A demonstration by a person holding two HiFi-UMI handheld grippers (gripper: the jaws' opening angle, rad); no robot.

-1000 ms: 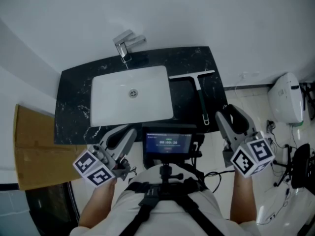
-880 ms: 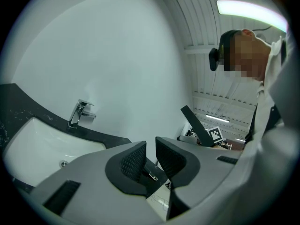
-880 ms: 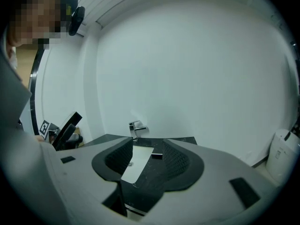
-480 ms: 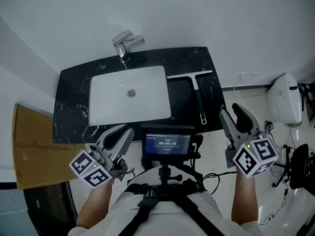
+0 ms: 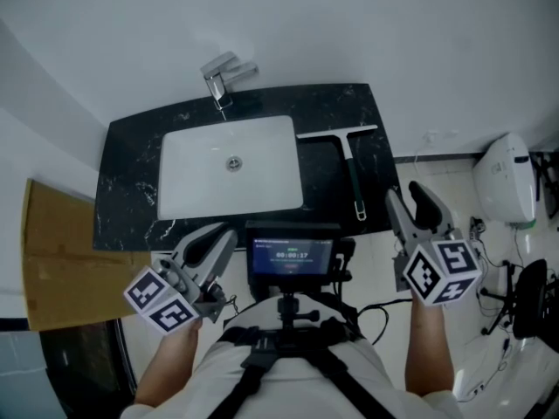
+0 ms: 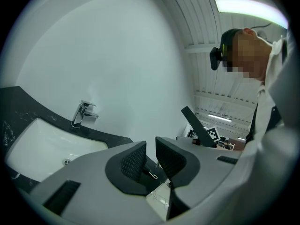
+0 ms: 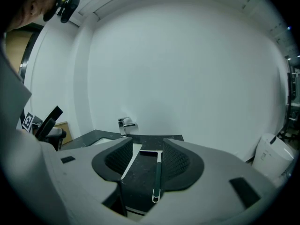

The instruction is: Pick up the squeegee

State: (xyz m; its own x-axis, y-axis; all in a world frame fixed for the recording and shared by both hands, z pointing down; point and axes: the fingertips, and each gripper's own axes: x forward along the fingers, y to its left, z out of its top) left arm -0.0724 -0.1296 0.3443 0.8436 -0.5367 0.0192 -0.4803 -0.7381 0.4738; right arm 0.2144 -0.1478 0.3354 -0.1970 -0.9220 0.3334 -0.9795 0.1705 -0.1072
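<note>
1. Status: the pick has not started. The dark green-handled squeegee with a pale blade (image 5: 354,177) lies flat on the black marble countertop (image 5: 131,182), just right of the white rectangular sink basin (image 5: 201,186). Its blade is at the wall end and its handle points toward the person. Nothing touches it.
2. The right gripper (image 5: 412,203) is off the counter's front edge, right of the basin. It is near the handle's end but apart from it. Its jaws are spread wide with nothing in them.
3. The left gripper (image 5: 210,243) is low in front of the basin's left front corner, well apart from the squeegee. Its jaws stand a narrow gap apart and are empty (idle, I'd judge).
4. Left to do, as I read it: reach in, straddle the handle, close the jaws and lift. That is all of the task.
5. Only the right gripper view shows the squeegee (image 7: 156,177) framed between the right gripper's (image 7: 147,149) spread jaws, with the handle running roughly along the jaw axis. That alignment can't be read from the head view.
6. Only the head view shows both grippers against the basin, and the gap between the right one and the handle.
7. Only the left gripper view shows how narrow the gap in the left gripper (image 6: 150,158) is. It also shows the chrome tap (image 6: 83,113) behind the basin.
</note>
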